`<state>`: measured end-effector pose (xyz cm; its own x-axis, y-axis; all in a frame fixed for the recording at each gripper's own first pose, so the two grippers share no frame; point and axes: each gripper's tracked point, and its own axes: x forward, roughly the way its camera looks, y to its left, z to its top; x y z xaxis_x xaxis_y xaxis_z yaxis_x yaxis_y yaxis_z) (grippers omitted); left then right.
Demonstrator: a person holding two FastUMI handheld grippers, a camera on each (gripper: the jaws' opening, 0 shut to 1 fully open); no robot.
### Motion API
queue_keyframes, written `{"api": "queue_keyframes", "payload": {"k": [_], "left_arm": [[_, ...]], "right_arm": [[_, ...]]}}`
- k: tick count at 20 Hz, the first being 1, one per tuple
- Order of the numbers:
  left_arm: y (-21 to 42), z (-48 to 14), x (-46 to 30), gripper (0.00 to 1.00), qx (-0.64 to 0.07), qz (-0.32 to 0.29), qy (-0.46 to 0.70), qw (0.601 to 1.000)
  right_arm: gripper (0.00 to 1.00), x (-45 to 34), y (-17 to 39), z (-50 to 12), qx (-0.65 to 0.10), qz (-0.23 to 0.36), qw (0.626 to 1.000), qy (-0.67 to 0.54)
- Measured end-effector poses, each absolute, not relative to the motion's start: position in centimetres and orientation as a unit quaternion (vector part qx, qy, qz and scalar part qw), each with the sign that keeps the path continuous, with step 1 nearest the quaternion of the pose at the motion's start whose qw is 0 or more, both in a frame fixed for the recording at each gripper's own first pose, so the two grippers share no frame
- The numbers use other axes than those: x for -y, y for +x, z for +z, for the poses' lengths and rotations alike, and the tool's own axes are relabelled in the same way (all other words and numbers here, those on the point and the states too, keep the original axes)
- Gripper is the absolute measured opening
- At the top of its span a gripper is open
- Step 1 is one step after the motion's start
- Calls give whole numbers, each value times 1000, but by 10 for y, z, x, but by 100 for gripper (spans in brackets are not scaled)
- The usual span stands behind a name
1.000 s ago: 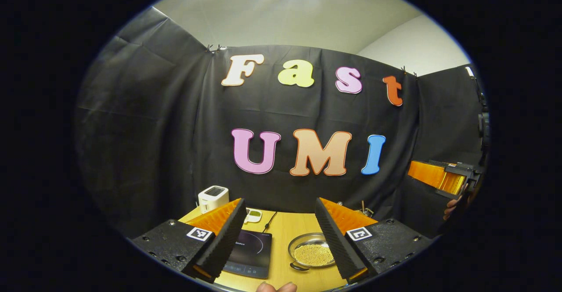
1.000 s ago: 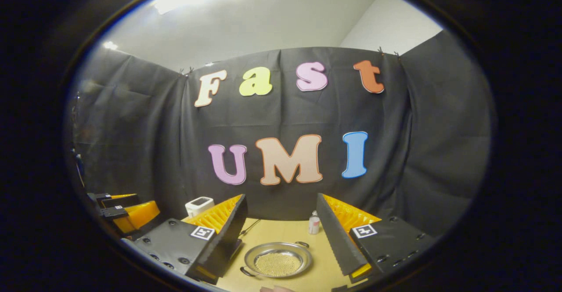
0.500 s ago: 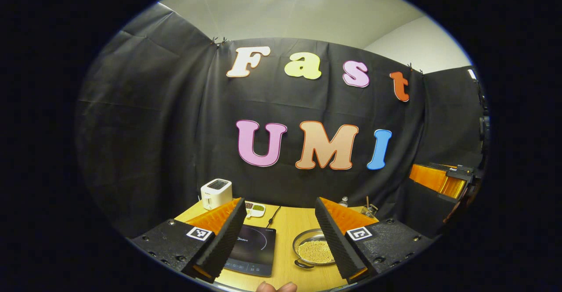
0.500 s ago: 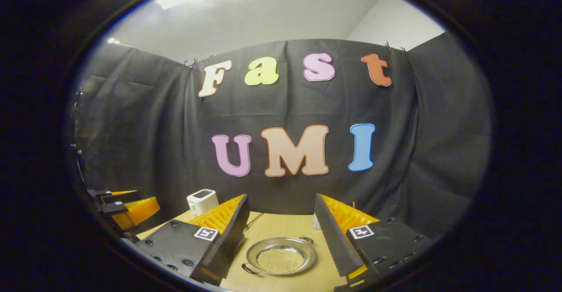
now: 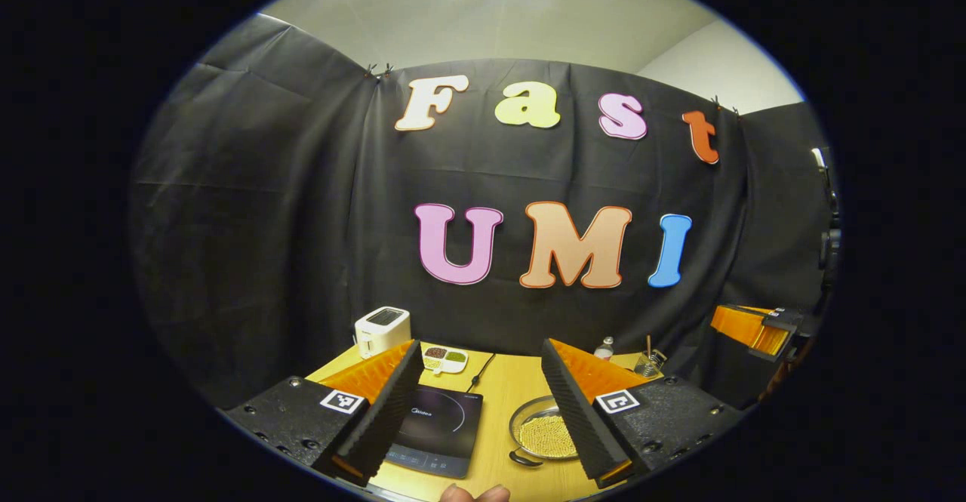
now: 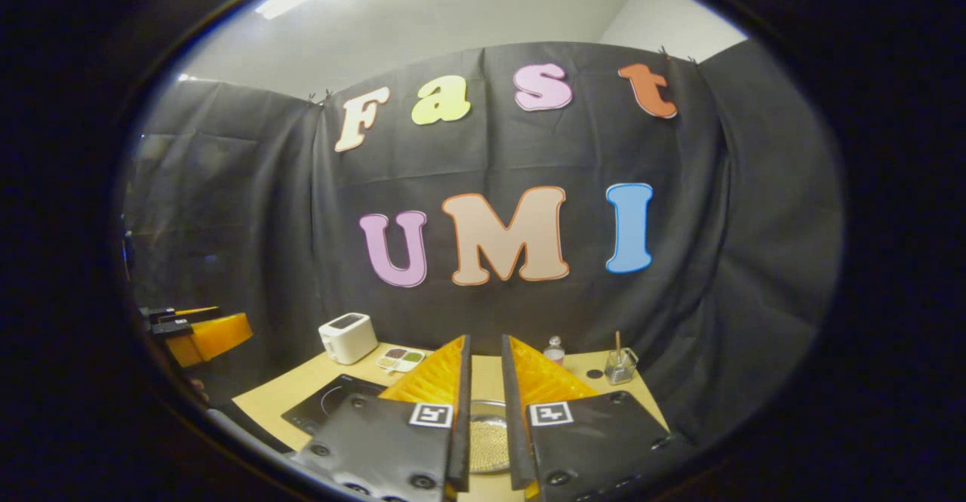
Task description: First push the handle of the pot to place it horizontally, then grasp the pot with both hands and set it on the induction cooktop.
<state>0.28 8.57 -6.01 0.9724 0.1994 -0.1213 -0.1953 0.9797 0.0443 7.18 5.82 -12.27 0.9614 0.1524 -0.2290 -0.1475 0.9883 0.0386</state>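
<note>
We see the pot [image 5: 545, 435], a shallow metal one filled with small pale yellow grains, on the wooden bench [image 5: 504, 404] toward its near edge. One small dark handle [image 5: 521, 457] of it points to the near edge in the left gripper view. Just beside the pot, on its left in this view and a little apart from it, the black induction cooktop [image 5: 438, 428] lies flat. In the right gripper view the pot [image 6: 487, 435] shows between the two fingers, and the cooktop [image 6: 332, 405] is to its left.

The left tool [image 5: 481, 457] hangs above the near edge of the bench with its fingers spread wide, and it holds nothing. The right tool [image 6: 485, 479] has its fingers nearly together, with a narrow gap between them, and nothing is held there; we see the pot through this gap, but it is farther off and below. At the right border of the left gripper view the right tool [image 5: 755, 324] appears again, raised above the bench.

Along the far edge of the bench stand a white toaster [image 5: 383, 330] at the left corner, a small white dish [image 5: 444, 358] with coloured contents next to it, a small bottle [image 6: 555, 349], and a glass jar [image 6: 619, 366] with a stick in it toward the right. A dark cable [image 5: 478, 375] runs from the cooktop to the far edge.
</note>
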Motion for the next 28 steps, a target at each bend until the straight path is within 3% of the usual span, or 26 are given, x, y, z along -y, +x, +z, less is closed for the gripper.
{"api": "queue_keyframes", "payload": {"k": [1, 4, 10, 11, 12, 20, 28], "left_arm": [[5, -60, -85, 96, -58, 99, 13, 993], [13, -70, -93, 93, -66, 95, 7, 993], [44, -90, -139, 96, -78, 53, 7, 996], [49, -93, -145, 96, -79, 38, 10, 996], [55, -98, -151, 96, -82, 21, 13, 996], [85, -138, -193, 96, -109, -62, 1, 992], [86, -161, -229, 96, -130, -59, 0, 990]], "right_arm": [[9, -63, 74, -137, -133, 85, 987, 23], [0, -75, 70, -180, -192, 99, 975, 49], [2, -100, 57, -266, -285, 68, 954, 60], [12, -102, 56, -282, -302, 52, 950, 62], [0, -105, 53, -300, -315, 35, 946, 64], [0, -121, 14, -429, -434, -75, 895, 75], [3, -125, -11, -514, -517, -131, 842, 83]]}}
